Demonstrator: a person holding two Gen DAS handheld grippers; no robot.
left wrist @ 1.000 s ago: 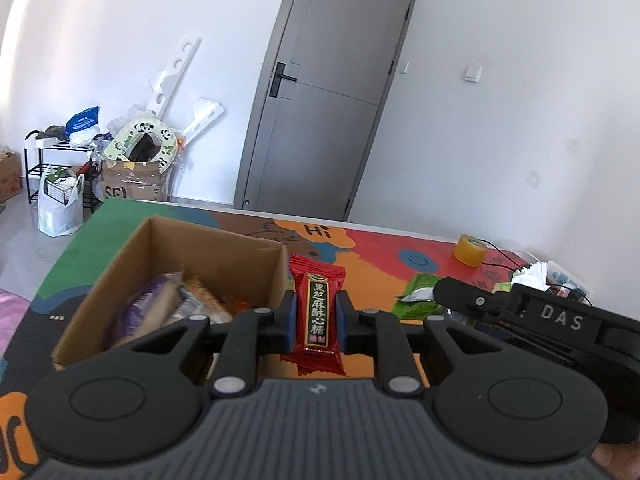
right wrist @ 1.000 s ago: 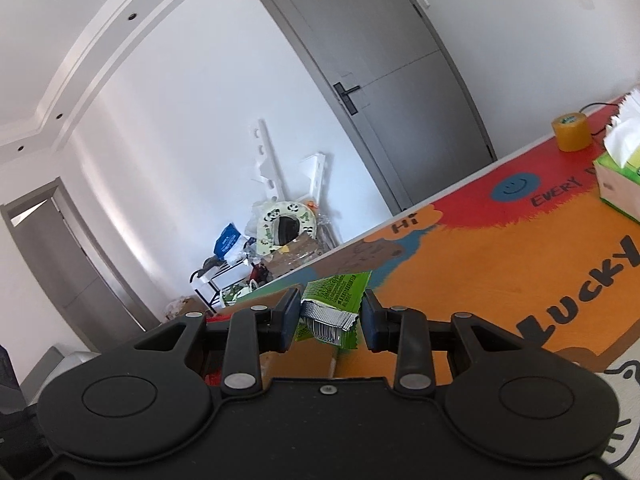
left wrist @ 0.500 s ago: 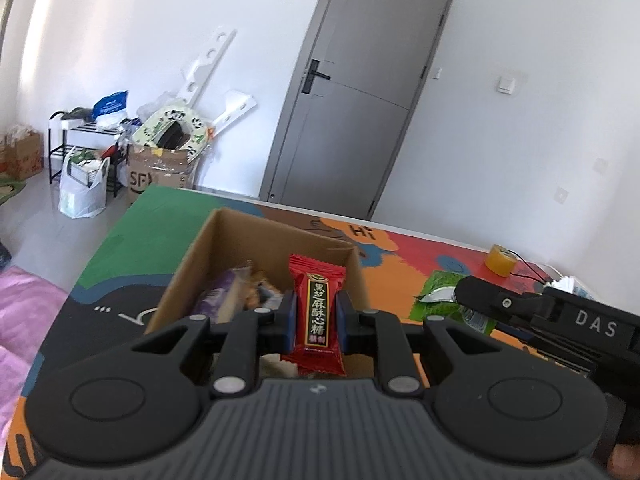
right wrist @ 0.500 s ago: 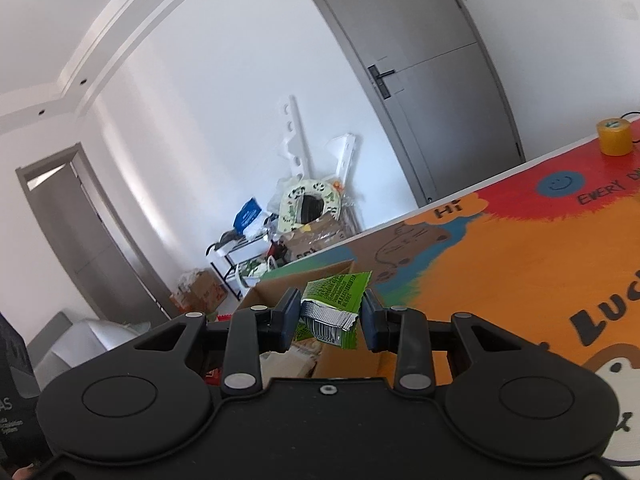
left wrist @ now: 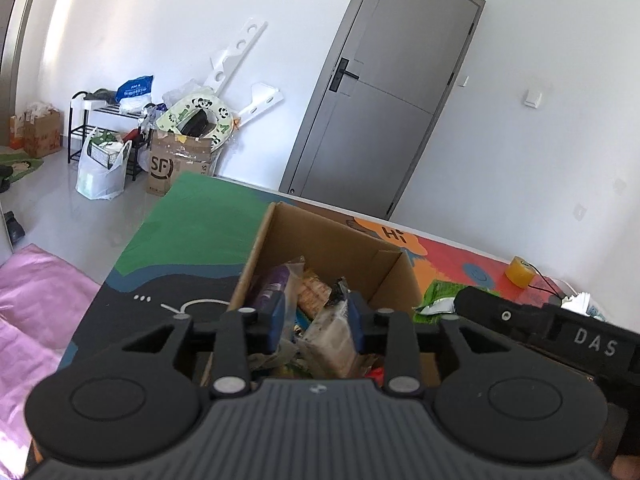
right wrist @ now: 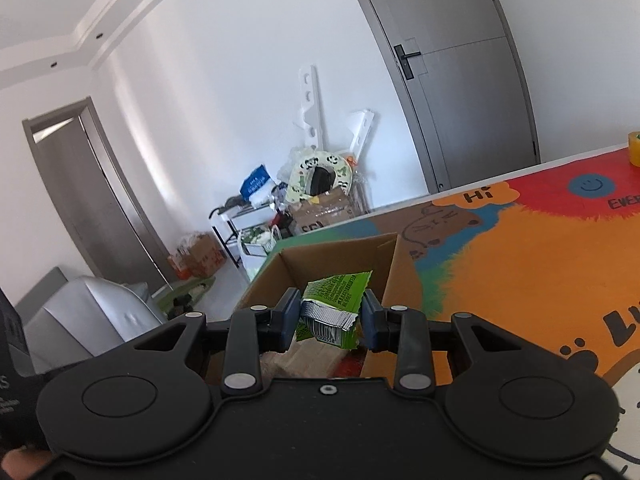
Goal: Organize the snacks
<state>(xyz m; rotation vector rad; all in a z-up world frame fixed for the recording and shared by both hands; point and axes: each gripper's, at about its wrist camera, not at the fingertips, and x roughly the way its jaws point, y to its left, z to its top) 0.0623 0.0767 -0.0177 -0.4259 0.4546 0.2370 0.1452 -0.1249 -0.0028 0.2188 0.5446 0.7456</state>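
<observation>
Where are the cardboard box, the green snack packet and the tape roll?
cardboard box [left wrist: 316, 236]: left wrist view, inner far wall.
green snack packet [right wrist: 336, 292]: right wrist view, printed face.
tape roll [left wrist: 519, 272]: left wrist view, its side.

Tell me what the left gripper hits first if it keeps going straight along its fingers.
Most likely the heap of snack packets inside the cardboard box. The left gripper, jaws opening with nothing gripped, points down into it; depth is unclear.

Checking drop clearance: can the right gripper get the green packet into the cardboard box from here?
Probably yes. The right gripper holds the green packet just over the cardboard box, whose top is open; nothing blocks the way.
</observation>
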